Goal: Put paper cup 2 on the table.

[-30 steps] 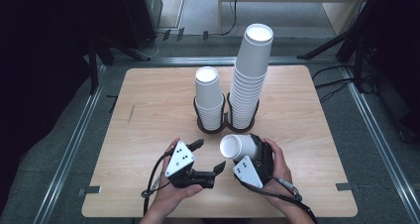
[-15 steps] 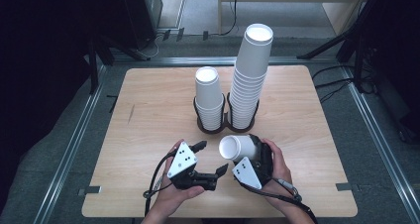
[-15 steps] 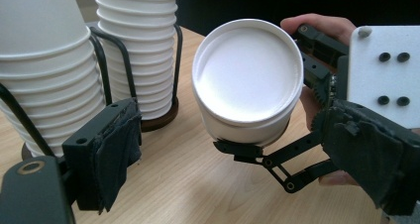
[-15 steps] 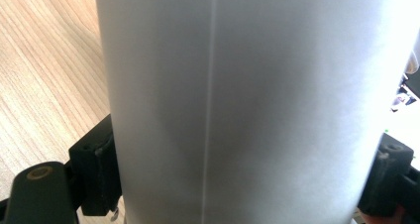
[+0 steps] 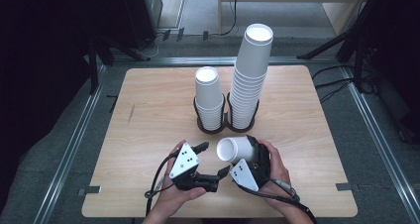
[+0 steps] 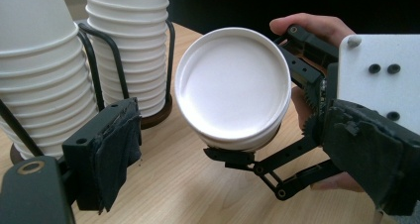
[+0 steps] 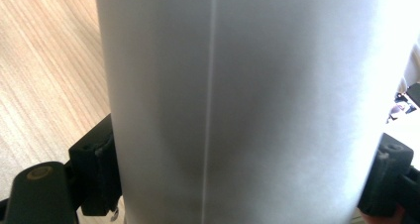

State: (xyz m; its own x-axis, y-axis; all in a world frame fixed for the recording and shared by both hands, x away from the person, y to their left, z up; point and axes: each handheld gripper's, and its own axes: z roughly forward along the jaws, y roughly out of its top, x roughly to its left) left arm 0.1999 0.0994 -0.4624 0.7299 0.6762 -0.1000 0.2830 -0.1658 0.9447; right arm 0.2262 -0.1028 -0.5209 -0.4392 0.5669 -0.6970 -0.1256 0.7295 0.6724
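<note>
White paper cup (image 5: 236, 149) lies sideways, clenched in the right claw (image 5: 247, 152), its closed base facing the nearer, released left claw (image 5: 210, 159).

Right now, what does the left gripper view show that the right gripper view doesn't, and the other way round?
The left gripper view shows the cup's closed base, the two cup stacks in their wire holder, and the right hand-held gripper clamped on the cup, with the left hand-held gripper's jaws open. The right gripper view shows the cup's side seam up close. Both share the cup and the wooden table.
</note>
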